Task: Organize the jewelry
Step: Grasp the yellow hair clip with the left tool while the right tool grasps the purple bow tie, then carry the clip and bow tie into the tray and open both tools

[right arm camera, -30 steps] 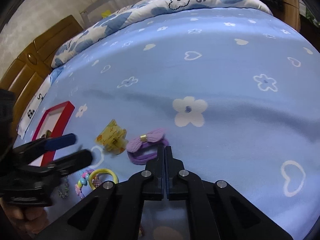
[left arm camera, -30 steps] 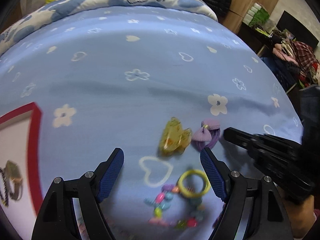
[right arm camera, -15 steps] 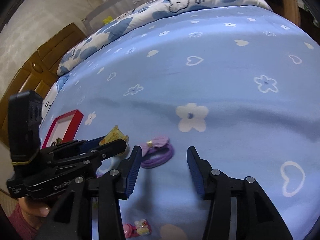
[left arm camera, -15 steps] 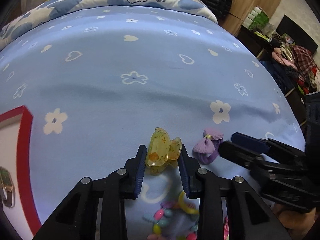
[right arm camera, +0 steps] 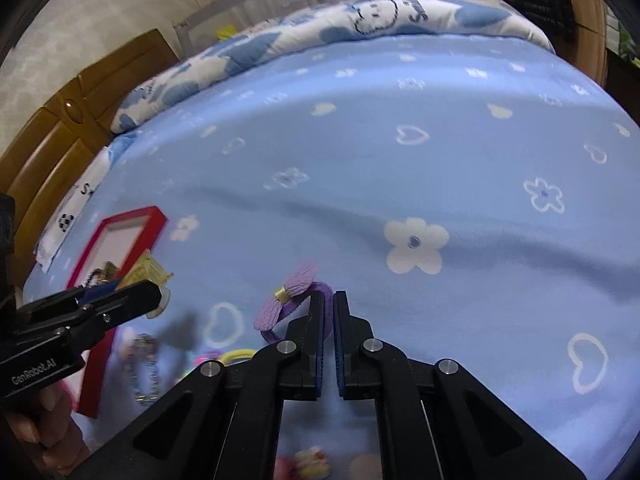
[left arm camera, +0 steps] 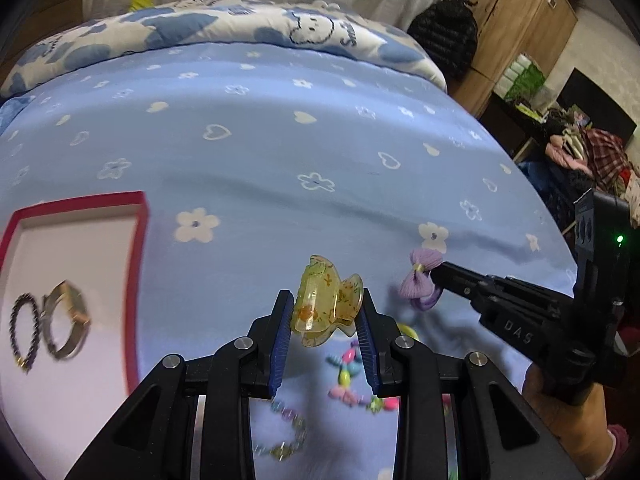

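Note:
My left gripper is shut on a yellow translucent hair claw and holds it above the blue bedspread. My right gripper is shut on a purple hair tie with a bow, lifted off the bed; the tie also shows in the left wrist view. A red-rimmed box lies at left with a dark bead bracelet and a watch inside. The box also shows in the right wrist view.
Several loose pieces lie on the bed below the grippers: a colourful bead bracelet, a chain and a yellow ring tie. A cloud-print duvet lies at the far end. Wooden furniture stands right.
My left gripper has lifted the yellow claw off the bed and swung left, bringing the box into view. My right gripper has shut on the purple tie and raised it.

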Demonstrator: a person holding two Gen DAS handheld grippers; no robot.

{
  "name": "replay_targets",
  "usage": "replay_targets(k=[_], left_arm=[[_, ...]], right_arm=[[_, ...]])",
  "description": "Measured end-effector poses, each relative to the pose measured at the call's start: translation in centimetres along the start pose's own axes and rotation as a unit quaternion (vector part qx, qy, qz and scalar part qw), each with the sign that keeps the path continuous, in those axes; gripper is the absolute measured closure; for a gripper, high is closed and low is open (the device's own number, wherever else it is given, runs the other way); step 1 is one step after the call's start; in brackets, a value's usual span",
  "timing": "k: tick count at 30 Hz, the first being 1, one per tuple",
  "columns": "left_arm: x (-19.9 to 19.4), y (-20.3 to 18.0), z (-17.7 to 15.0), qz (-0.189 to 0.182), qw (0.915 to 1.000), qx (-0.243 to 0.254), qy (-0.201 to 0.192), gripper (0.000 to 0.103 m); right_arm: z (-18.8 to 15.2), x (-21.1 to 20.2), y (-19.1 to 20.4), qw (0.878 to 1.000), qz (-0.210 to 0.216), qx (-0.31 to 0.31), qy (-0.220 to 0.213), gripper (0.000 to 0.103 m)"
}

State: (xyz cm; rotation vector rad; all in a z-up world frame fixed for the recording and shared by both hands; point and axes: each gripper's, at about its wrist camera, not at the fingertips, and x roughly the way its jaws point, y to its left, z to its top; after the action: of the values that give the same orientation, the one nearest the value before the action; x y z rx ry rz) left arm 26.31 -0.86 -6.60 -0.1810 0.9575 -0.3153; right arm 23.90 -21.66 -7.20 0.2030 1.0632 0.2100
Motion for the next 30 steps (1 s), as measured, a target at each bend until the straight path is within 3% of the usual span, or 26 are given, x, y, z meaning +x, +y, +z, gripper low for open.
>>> replay_targets(k=[8, 17, 30], left_arm=[[-7.1, 3.3, -2.8, 0.012, 0.9989, -0.029, -0.034, 0.073], [-14.0, 7.6, -6.8, 0.048, 0.9942, -0.070, -0.065, 0.074], [-19.8, 10.4, -10.9, 0.094, 0.9863, -0.108, -0.083, 0.074]], right_arm=[[0.0, -3.3, 4.8, 0.998, 0.047, -0.019, -0.026, 0.099], [-1.2, -4.3, 11.1, 0.994, 0.096, -0.051, -0.030, 0.099], [-2.5, -3.5, 17.9, 0.985, 0.140, -0.097, -0.014, 0.099]])
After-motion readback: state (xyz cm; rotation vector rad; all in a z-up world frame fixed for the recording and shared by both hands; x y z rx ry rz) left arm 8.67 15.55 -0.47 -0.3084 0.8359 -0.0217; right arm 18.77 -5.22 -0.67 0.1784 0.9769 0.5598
